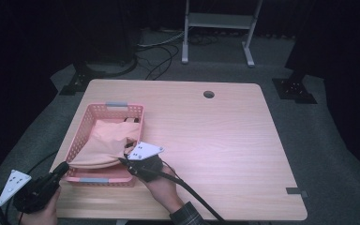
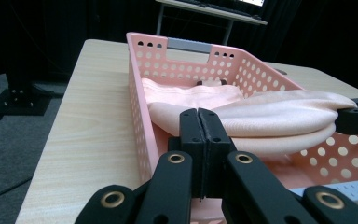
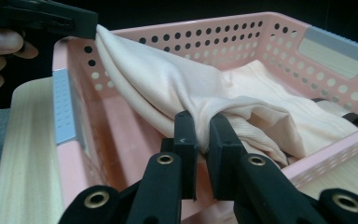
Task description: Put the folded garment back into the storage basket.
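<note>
Left gripper (image 1: 62, 169), black w/ grey three-cornered plate, sits at the near-left corner of the light wood-grain table (image 1: 225, 140), held in the person's left hand (image 1: 40, 211). Its jaws are pressed fully together in the left gripper view (image 2: 199, 128); they stand in front of a fold of the pale peach cloth garment (image 2: 261, 119), but whether they pinch any fabric can't be told from there. In the right gripper view a black jaw tip at upper left meets a corner of the garment (image 3: 168, 88) above the basket's near-left corner, so the left gripper looks clamped on that corner.

Just right of it: pink perforated plastic basket (image 1: 84, 123) w/ grey handle inserts at its near and far ends, on the left part of the table. The garment lies mostly inside, bunched, w/ one fold lifted and stretched over the near end between the two grippers.

Right gripper (image 1: 125, 160), in the person's right hand (image 1: 161, 187), is at the basket's near-right corner. Its jaws are closed on a gathered bunch of the garment (image 3: 204, 140), fabric visibly squeezed between the pads.

Far right of the table is bare wood, w/ a round cable hole (image 1: 209, 94) near the far edge.
</note>
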Demonstrator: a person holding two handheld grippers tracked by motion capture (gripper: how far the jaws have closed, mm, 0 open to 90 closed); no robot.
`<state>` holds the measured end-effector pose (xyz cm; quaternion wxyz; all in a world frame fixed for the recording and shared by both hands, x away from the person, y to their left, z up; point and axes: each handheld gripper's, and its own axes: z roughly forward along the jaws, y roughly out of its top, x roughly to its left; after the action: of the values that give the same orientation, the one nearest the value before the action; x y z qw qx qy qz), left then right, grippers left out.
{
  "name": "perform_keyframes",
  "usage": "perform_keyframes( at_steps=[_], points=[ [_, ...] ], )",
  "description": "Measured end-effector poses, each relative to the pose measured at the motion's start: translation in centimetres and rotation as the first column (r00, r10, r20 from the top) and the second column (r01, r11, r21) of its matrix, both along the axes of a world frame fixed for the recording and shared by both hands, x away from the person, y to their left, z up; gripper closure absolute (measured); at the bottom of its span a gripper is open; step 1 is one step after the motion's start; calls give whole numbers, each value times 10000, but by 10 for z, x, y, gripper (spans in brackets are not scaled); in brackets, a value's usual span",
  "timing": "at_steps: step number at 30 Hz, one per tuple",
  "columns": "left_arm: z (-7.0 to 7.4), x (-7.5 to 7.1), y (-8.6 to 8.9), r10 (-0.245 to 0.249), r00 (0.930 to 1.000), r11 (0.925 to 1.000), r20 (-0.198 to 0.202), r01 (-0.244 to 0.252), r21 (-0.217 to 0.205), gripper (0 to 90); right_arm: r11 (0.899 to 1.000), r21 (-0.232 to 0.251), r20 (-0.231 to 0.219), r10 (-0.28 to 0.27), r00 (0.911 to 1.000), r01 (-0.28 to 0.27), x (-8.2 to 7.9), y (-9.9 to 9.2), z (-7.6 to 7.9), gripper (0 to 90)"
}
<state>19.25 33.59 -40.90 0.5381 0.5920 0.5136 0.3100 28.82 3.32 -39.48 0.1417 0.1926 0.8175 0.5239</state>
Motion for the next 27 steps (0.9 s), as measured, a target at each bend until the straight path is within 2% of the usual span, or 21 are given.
perform_keyframes(
  at_steps=[6,16,22,27],
  points=[
    [0,-1,0,-10,10000,10000,50,11,-21,899,9998,-86,-180,154,9997,-155,-6,-2,-4,836],
    [-1,-2,0,3,10000,10000,40,-3,-44,899,9996,-133,-177,251,9995,-253,-11,-1,-6,831],
    [-1,-1,1,7,10000,10000,2,-7,-85,900,9996,-83,-99,261,9996,-262,-11,-1,-6,752],
    [-1,-1,0,-4,10000,10000,-61,4,-96,900,9995,-120,-54,298,9995,-298,-12,-2,-6,735]
  ],
)
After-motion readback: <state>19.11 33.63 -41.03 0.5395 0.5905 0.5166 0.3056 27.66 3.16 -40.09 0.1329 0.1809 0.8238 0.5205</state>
